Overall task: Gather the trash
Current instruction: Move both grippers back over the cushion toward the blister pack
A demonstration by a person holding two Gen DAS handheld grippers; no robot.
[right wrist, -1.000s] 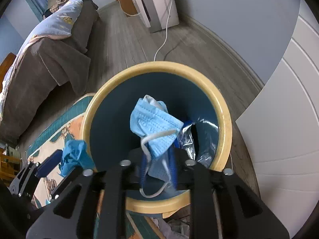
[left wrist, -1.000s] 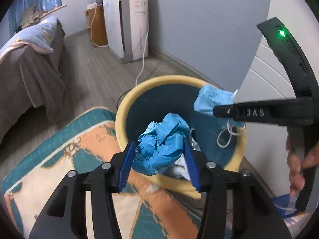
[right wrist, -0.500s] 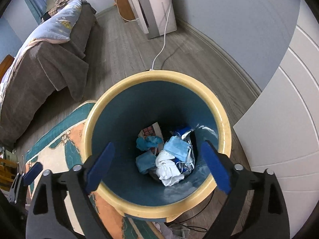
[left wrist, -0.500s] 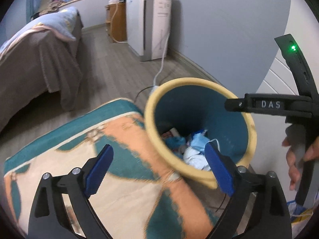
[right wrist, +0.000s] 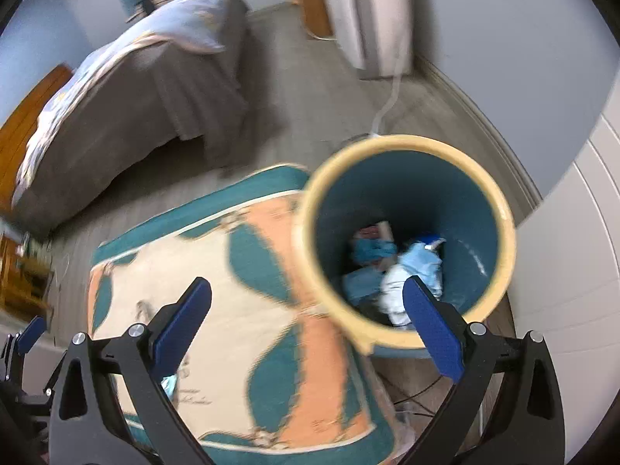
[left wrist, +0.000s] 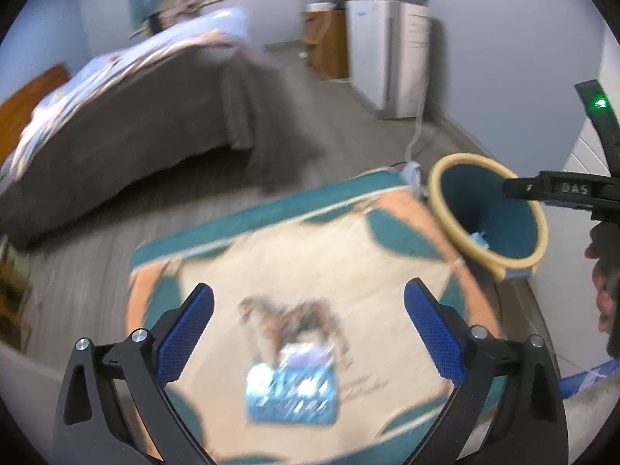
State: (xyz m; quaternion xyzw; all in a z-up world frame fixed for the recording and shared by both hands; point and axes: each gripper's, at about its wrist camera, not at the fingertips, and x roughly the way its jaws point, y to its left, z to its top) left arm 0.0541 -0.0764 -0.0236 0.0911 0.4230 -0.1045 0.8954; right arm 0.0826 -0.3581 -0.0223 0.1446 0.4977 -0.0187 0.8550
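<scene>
A yellow-rimmed bin (right wrist: 407, 143) with a teal inside stands beside the patterned rug (right wrist: 240, 310). Crumpled blue and white trash (right wrist: 399, 267), masks among it, lies at the bin's bottom. My right gripper (right wrist: 306, 298) hangs over the rug and the bin's near rim, jaws opening wide, nothing between them. My left gripper (left wrist: 308, 302) is above the rug (left wrist: 348, 271), jaws also opening and empty. Below it a shiny blue packet (left wrist: 290, 387) lies flat on the rug. In the left wrist view the bin (left wrist: 445, 209) sits far right.
A bed with a brown cover (left wrist: 135, 116) fills the left. A white appliance (left wrist: 391, 58) stands by the far wall, its cord (left wrist: 416, 131) running to a plug near the bin. A hand (left wrist: 604, 298) holds the right tool's black body (left wrist: 562, 190). White panelling (right wrist: 573, 271) is right of the bin.
Both grippers let go of their blue trash, which fell into the bin, and opened wide. Both then pulled back and left; the left one now looks down at the packet on the rug.
</scene>
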